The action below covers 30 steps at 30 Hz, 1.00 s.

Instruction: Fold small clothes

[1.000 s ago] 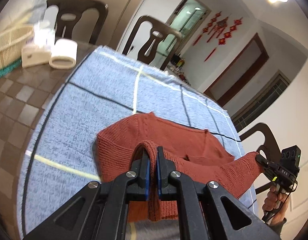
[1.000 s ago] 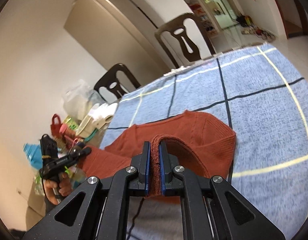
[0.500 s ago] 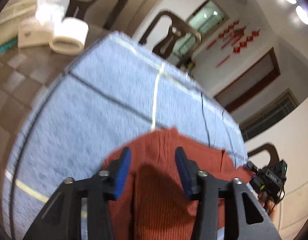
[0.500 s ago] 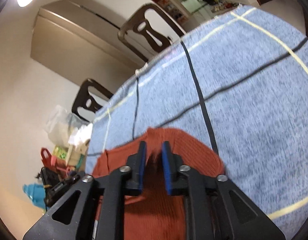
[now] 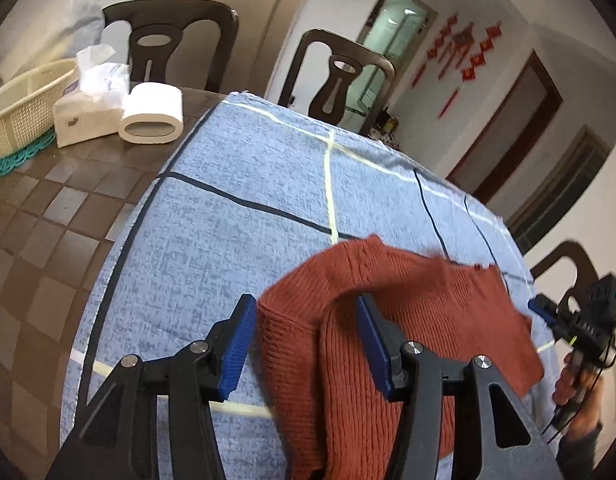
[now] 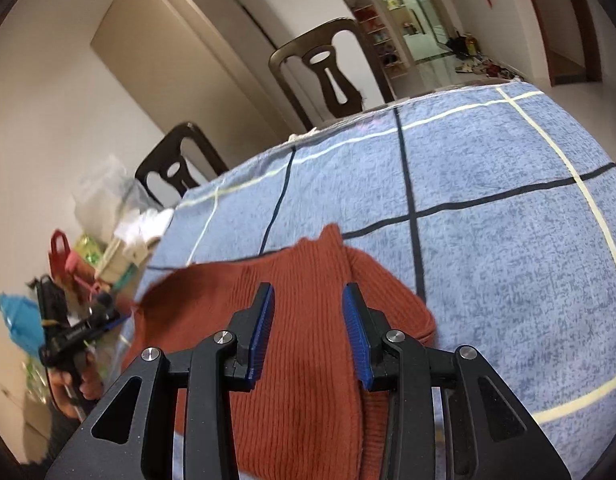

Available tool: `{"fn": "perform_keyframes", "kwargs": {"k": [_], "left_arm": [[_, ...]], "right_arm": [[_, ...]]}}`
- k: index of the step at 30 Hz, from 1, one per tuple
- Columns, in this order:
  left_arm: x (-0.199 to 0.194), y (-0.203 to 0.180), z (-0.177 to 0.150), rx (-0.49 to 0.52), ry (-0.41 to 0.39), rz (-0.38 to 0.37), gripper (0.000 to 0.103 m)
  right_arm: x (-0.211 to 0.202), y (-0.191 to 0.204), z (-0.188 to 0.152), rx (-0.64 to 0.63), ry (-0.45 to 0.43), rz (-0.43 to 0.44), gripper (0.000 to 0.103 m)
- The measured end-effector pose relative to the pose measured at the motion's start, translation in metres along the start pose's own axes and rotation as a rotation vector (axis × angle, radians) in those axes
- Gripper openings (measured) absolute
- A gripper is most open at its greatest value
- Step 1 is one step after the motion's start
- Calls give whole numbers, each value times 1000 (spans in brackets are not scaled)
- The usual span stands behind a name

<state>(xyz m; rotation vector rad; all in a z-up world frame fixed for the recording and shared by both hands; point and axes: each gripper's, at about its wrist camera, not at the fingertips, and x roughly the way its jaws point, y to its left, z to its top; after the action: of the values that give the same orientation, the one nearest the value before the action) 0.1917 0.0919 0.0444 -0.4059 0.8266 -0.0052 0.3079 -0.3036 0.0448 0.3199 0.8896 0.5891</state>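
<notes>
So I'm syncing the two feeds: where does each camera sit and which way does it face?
Left wrist: on the left tool, facing down over the rust sweater and blue cloth; right tool at right.
Right wrist: on the right tool, over the same sweater; left tool at left.
Shared: sweater, cloth, both tools opening.

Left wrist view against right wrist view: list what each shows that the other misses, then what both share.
Only the left wrist view shows the cream basket, the tissue pack, the toilet roll and the red wall decorations.

Only the right wrist view shows the heap of bags beside the table and the blue bag.

Both show the rust-red knit garment lying on the blue checked cloth, dark chairs behind it, and both grippers: the left gripper and right gripper, jaws opening, pads clear of the knit.
</notes>
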Motion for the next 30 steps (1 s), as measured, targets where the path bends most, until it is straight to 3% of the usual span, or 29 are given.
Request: {"fn": "perform_keyframes", "kwargs": {"k": [9,18,19,20,23,25,30], "left_arm": [[10,-14,-5,78,15,39,54],[49,-26,10,102,73,68,54],[54,-29,11,111,83,74,52],[57,-31,12,122,81,85,36],[52,-41,10,169,53,111,11],[49,-39,7,183,25,138,8],[53,-30,4,155,19,146,13]], "right_arm": [[9,-7,-7,-18,40,-67,36],[37,-4,1,-42,116,-87,33],[42,-3,1,-60,128,-103,17],[44,-3,1,-74,131,-130,14],[34,-5,1,-59,82,-129,7],[30,-12,-2,-44,61,-155,7],[30,-26,-4,13,71,-123,7]]}}
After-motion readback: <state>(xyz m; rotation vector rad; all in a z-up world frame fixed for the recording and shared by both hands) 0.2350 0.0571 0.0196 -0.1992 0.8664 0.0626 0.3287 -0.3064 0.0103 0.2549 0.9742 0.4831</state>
